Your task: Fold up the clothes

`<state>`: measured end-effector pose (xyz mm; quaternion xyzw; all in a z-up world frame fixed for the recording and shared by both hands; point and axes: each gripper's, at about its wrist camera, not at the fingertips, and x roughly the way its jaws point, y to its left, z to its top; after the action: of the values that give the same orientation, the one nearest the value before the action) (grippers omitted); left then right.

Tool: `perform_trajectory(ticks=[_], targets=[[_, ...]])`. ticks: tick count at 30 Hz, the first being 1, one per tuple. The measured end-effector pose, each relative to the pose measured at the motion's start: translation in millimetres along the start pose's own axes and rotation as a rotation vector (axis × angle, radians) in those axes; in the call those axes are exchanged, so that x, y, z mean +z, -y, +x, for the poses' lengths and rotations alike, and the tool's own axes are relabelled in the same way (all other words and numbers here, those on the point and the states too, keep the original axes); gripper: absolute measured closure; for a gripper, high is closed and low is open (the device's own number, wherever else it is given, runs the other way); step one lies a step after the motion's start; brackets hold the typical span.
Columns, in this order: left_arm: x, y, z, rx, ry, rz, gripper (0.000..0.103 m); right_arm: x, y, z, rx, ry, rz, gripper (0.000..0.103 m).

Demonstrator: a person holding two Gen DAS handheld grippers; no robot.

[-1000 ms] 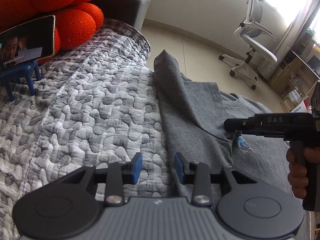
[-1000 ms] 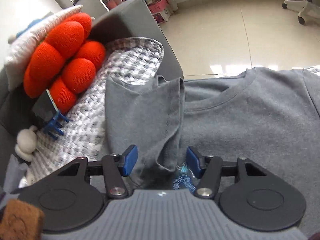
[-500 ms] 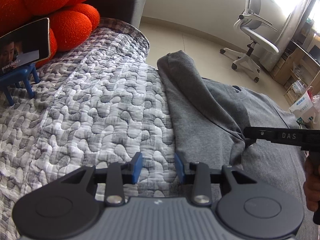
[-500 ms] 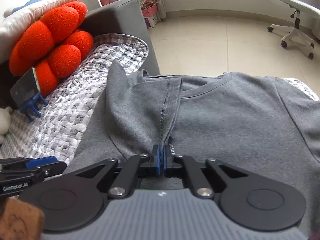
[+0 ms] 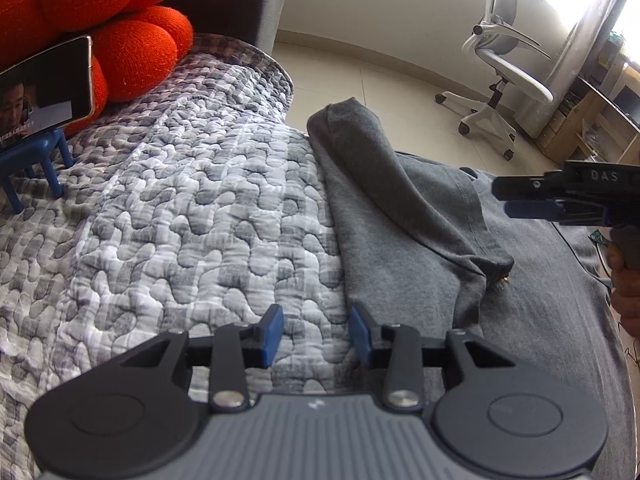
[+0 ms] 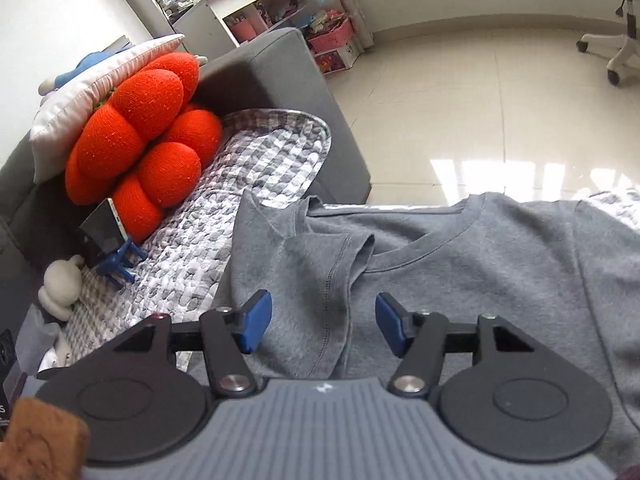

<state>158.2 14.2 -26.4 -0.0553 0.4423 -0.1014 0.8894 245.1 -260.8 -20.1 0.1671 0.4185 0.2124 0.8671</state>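
We see the grey T-shirt [image 6: 460,280] flat on the quilted sofa cover [image 5: 180,216], 1 sleeve [image 6: 320,280] folded over its chest | left gripper [image 5: 316,334] jaws apart, empty, at the shirt's edge | right gripper [image 6: 323,322] jaws apart, empty, above the folded sleeve

Setting: a home living room. We noted a grey sofa [image 6: 280,80] under a quilted cover [image 5: 180,220], an orange knotted cushion [image 6: 148,136], a white office chair [image 5: 500,64] on pale floor tiles [image 6: 460,112], and cluttered white shelves [image 6: 260,12].
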Motion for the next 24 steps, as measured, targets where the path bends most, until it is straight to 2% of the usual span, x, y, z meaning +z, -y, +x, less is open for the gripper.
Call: perform_trajectory(ticks=[1, 3, 5, 6, 7, 8, 13, 17, 20, 21, 24], targets=[[-0.9, 2.6, 0.6, 0.002, -0.003, 0.016, 0.064, -2.2, 0.4, 5.4, 0.002, -0.002, 0.002, 0.041], [-2.7, 7.7, 1.8, 0.005, -0.01, 0.048, 0.064, -8.5, -2.8, 14.0, -0.054, 0.023, -0.011, 0.041], [-3.1, 9.5, 2.4, 0.004, -0.013, 0.057, 0.064, -14.2, -8.2, 20.8, -0.1, 0.045, -0.049, 0.051], [-2.8, 9.1, 2.5, 0.003, -0.013, 0.054, 0.064, -17.0, -11.3, 23.8, -0.121, 0.055, -0.072, 0.067], [-2.6, 8.6, 2.5, 0.002, -0.013, 0.05, 0.064, -19.8, -14.4, 26.9, -0.142, 0.065, -0.096, 0.09], [-2.8, 7.4, 2.3, 0.0, -0.013, 0.047, 0.064, -21.5, -17.1, 27.7, -0.157, 0.075, -0.112, 0.098], [-2.2, 6.1, 2.8, 0.003, -0.012, 0.044, 0.064, -26.2, -29.6, 7.6, -0.244, 0.163, -0.118, 0.1], [-3.0, 8.6, 4.2, 0.015, -0.014, 0.061, 0.064, -33.2, -20.4, 14.6, -0.327, 0.1, -0.065, 0.1], [-3.1, 7.5, 3.6, 0.014, -0.019, 0.068, 0.064, -34.5, -30.1, 0.9, -0.297, 0.107, -0.074, 0.098], [-2.9, 6.8, 2.8, 0.013, -0.02, 0.069, 0.064, -34.7, -34.6, -5.8, -0.28, 0.114, -0.079, 0.09], [-1.9, 3.4, 1.1, 0.009, -0.02, 0.057, 0.064, -35.1, -48.3, -25.8, -0.229, 0.135, -0.094, 0.083]])
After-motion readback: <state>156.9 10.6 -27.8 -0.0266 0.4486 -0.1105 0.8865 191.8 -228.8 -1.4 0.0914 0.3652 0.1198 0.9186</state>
